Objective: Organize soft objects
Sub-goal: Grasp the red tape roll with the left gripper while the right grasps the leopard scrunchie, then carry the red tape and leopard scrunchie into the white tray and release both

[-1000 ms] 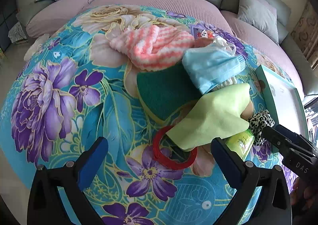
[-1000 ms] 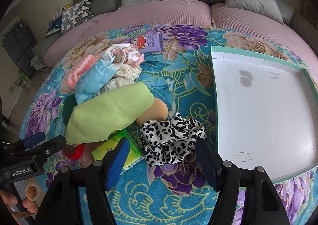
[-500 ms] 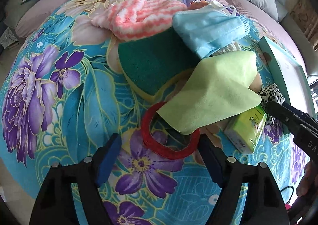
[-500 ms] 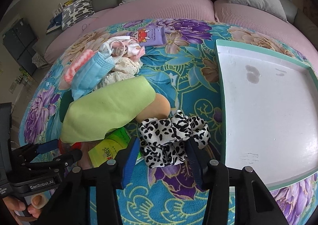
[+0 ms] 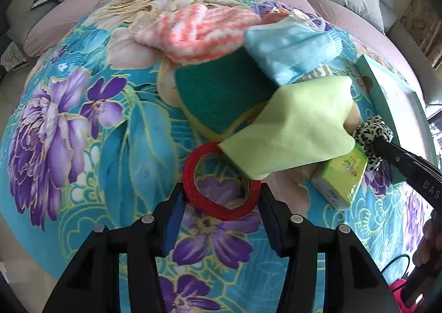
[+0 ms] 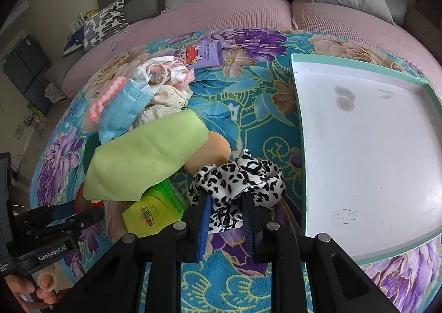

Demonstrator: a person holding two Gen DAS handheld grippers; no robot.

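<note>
Both your grippers have gone from spread wide to closing. Your right gripper (image 6: 225, 216) now pinches the near edge of the leopard-print scrunchie (image 6: 240, 177), which lies just left of the white tray (image 6: 359, 70), so you look ready to lift it across. Your left gripper (image 5: 221, 202) has closed in until its pads touch the red tape ring (image 5: 218, 197), whose far edge is tucked under the green cloth (image 5: 290, 125) left of the tray; expect the cloth to drag.
</note>
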